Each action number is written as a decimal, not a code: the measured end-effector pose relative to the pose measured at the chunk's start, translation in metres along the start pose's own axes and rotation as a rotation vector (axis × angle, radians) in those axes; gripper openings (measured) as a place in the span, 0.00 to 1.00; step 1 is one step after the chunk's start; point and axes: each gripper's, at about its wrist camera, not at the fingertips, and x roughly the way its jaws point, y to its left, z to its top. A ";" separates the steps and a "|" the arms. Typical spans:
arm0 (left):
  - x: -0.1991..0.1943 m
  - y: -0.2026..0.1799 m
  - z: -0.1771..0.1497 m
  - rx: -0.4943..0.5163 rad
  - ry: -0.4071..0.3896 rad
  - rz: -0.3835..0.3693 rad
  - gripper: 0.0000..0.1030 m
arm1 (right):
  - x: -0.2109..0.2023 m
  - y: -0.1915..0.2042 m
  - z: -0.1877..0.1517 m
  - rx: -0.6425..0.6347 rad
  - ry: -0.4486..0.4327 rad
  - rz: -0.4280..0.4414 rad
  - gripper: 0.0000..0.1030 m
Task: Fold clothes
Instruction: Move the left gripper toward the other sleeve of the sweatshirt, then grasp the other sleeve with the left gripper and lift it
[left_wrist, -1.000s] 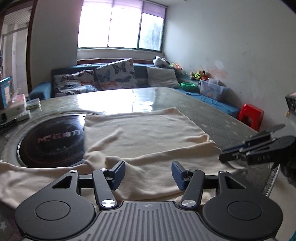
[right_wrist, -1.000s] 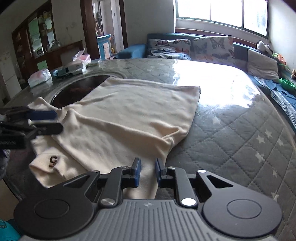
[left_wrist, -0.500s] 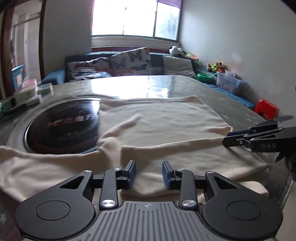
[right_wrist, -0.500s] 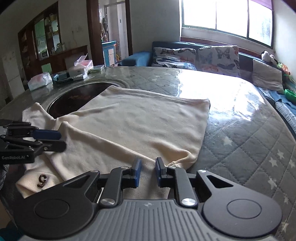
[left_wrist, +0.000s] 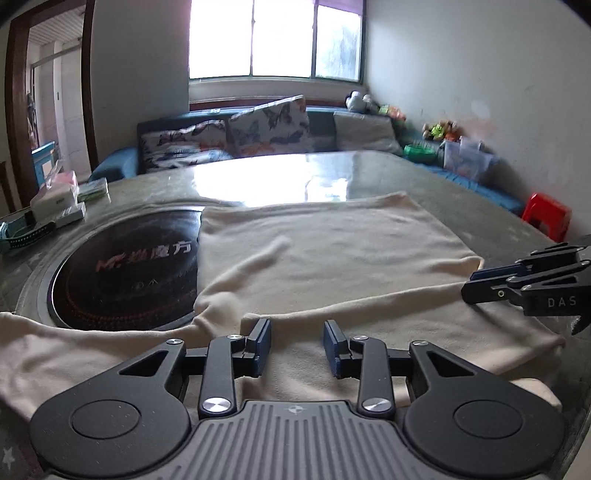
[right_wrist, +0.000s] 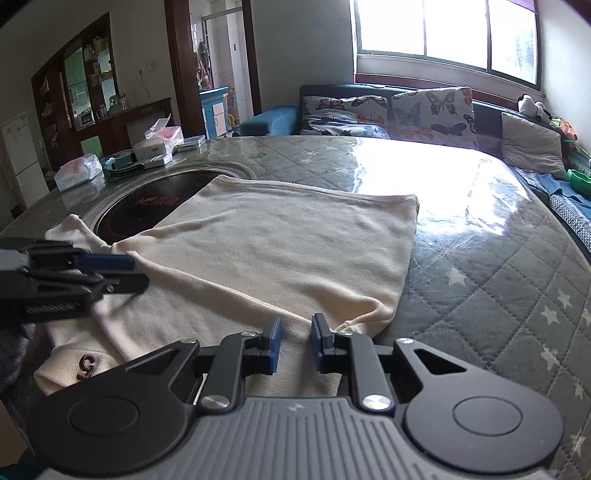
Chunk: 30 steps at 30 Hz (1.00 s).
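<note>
- My left gripper (left_wrist: 297, 345) sits low over the near hem of the cream garment (left_wrist: 332, 251), pointing toward 12 o'clock; its blue-padded fingers (left_wrist: 258, 347) stand apart with cloth showing in the gap, grasping nothing that I can see.
- My right gripper (right_wrist: 295, 345) points the same way above the garment's near right corner; the gap between its pads is narrower, parted, with fabric visible behind it, and I cannot tell whether it touches the cloth.
- From the left camera, the right gripper enters at 3 o'clock, level, tips just above the folded edge; from the right camera, the left one enters at 9 o'clock in like manner.
- The garment, soft knit with a faintly napped surface, lies spread on the round table (right_wrist: 498, 258), its far part flat and square-edged, a diagonal fold ridge running across the near part.
- A small brown emblem (right_wrist: 86, 365) shows on the near layer at 8 o'clock in the right view.
- The table wears a grey quilted cover with white stars under glossy clear sheeting that throws back window glare.
- A black glassy round hob (left_wrist: 125, 269) is sunk in the table at 9 o'clock; the garment's left edge overlaps it.
- A sofa with butterfly-print cushions (right_wrist: 432, 110) lines the far wall at 12 o'clock.
</note>
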 end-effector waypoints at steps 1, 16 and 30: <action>-0.003 0.002 -0.001 -0.003 -0.003 0.000 0.34 | 0.000 0.000 0.000 -0.001 0.000 0.000 0.17; -0.053 0.107 -0.016 -0.282 -0.022 0.354 0.44 | 0.006 0.073 0.007 -0.238 0.001 0.134 0.31; -0.057 0.166 -0.026 -0.459 0.019 0.519 0.47 | 0.029 0.141 0.012 -0.372 -0.004 0.243 0.30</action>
